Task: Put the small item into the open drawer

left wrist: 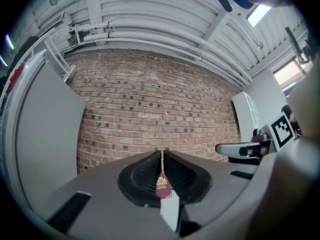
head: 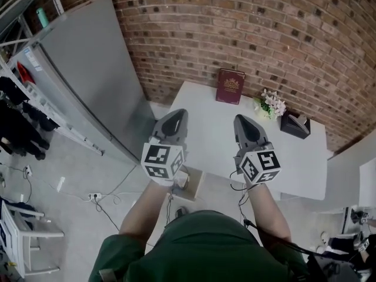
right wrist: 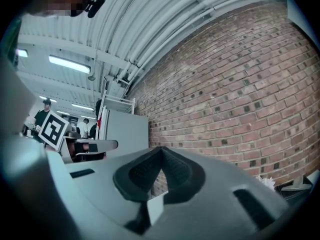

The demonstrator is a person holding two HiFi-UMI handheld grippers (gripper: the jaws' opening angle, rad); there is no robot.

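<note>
Both claws are shut with nothing in them, left claw [head: 178, 114] and right claw [head: 243, 119], hovering over the white tabletop [head: 211, 135]. The maroon booklet [head: 230, 86] stands at 12 o'clock against the brick wall [head: 235, 28].

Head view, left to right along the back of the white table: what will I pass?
dark red book → white flowers → black box

No words or numbers can be read: the maroon book [head: 230, 86] on the surface [head: 305, 169] bears a gold crest with lettering too small to make out, and the cubes on the left tongs [head: 176, 114] and right tongs [head: 244, 120] carry only black-and-white square code patterns.
</note>
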